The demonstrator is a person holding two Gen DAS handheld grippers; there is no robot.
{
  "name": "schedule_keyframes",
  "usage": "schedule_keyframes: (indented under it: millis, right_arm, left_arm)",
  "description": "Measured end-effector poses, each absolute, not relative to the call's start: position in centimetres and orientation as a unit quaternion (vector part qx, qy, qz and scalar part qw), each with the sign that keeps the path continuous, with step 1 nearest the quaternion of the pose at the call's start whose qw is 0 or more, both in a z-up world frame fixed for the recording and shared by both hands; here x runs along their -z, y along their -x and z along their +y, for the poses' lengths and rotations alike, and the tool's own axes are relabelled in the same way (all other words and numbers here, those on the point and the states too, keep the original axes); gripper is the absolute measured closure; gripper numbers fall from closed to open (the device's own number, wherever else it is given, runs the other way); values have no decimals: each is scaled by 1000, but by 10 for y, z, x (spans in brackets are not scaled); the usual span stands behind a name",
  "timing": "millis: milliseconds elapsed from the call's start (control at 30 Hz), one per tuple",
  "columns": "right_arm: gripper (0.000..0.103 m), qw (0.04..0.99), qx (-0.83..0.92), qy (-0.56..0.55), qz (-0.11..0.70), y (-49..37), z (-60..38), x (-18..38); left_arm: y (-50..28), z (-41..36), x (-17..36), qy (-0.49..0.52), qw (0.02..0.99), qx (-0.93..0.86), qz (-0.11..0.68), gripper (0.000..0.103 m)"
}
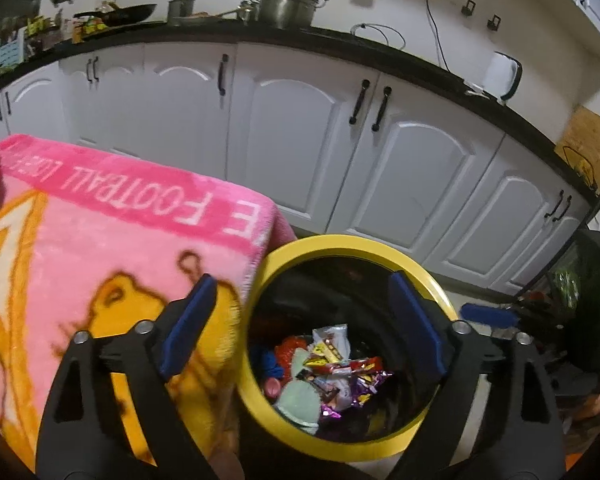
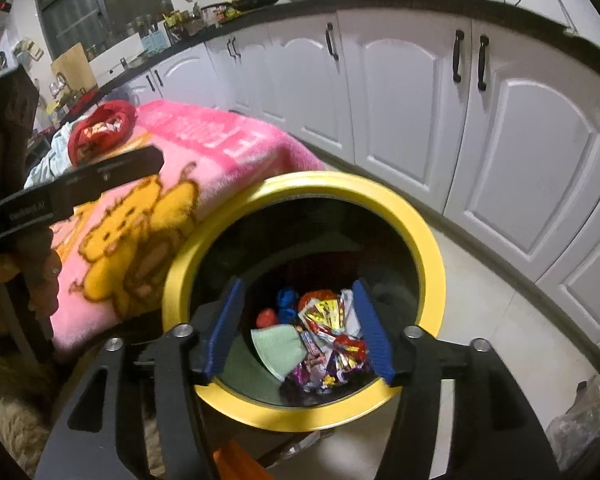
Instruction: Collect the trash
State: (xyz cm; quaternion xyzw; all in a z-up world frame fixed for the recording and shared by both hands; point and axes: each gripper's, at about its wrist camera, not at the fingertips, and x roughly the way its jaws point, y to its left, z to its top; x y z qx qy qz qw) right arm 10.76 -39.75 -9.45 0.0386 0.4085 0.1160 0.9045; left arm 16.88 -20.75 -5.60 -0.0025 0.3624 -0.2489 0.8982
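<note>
Fingers (image 1: 188, 332) of both the left gripper (image 1: 304, 324) and right gripper (image 2: 298, 328) stand apart and empty over the yellow-rimmed bin (image 2: 432, 264) at lower centre, apparently to drop trash among the wrappers (image 2: 332, 340) inside.

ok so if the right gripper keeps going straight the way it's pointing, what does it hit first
Probably the wrappers piled at the bottom of the yellow-rimmed bin. The right gripper is open, empty, and aimed into the bin's mouth; nothing shows in between, though depth is unclear.
</note>
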Motion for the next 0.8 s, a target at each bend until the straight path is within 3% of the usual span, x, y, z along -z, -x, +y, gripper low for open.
schedule_keyframes:
  millis: [133,167,267,333,800]
  right_arm:
    - [29,912,-114,-32,392,-103,-388,76]
    - [27,915,-112,-29,387,-101,-385,69]
    - [25,919,-115,-18,376,-97,-373,54]
    - [14,923,-110,-12,368,-93,-364,43]
    - [6,950,-75,0,302,-59,-295,7]
  left_arm:
    - [-163,-189,44,5,906,231,353,16]
    - [-161,-184,40,4,908,227,351,10]
    - [-155,-169,32,1,913,215,346,11]
    - [-151,-161,27,4,915,209,344,11]
    - [-107,-95,-4,15,941,160,299,11]
